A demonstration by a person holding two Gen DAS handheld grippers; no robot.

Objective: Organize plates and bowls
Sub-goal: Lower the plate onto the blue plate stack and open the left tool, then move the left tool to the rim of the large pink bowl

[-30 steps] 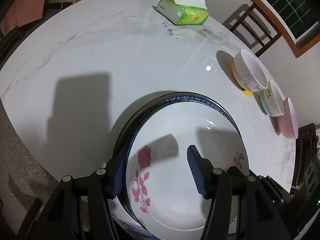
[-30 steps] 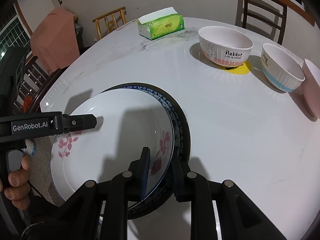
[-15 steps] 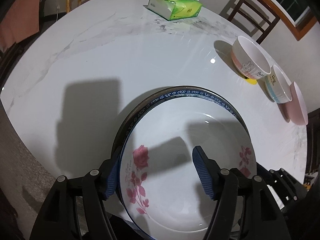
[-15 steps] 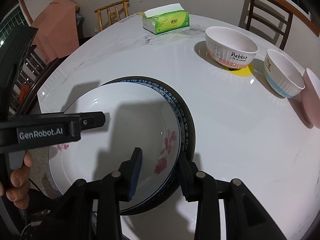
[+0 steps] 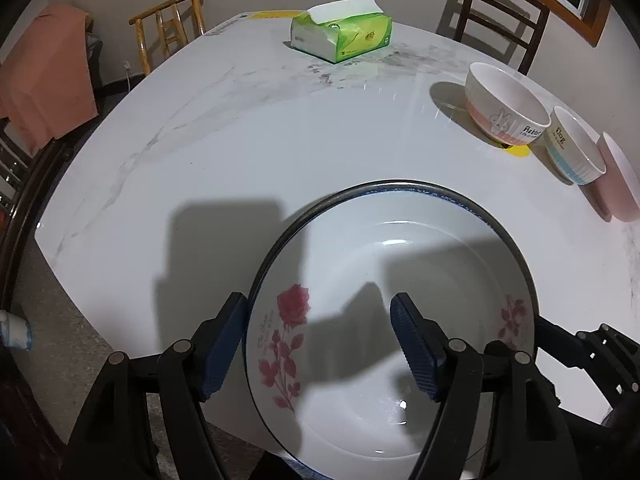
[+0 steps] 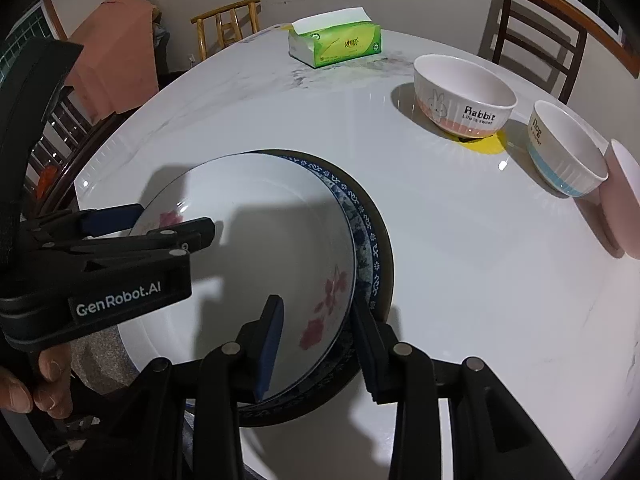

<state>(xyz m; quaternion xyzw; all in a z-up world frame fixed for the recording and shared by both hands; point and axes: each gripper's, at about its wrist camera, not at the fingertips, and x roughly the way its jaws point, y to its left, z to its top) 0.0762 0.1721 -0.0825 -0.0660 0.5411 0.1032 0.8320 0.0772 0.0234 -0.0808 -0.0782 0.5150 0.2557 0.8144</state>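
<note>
A white plate with pink roses lies on top of a blue-patterned plate, which lies on a dark plate at the table's near edge. My left gripper is open, its fingers either side of the rose plate's left rim. My right gripper is open, its fingers either side of the plates' right rim. A Rabbit bowl, a Dog bowl and a pink bowl stand in a row at the right.
A green tissue box sits at the far side of the white marble table. A yellow sticker lies under the Rabbit bowl. Chairs stand around the table. The plate stack overhangs the near edge.
My right gripper has opened and let go of the plates' rim. Both grippers have drawn back a little. The rose plate rests on the stack.
</note>
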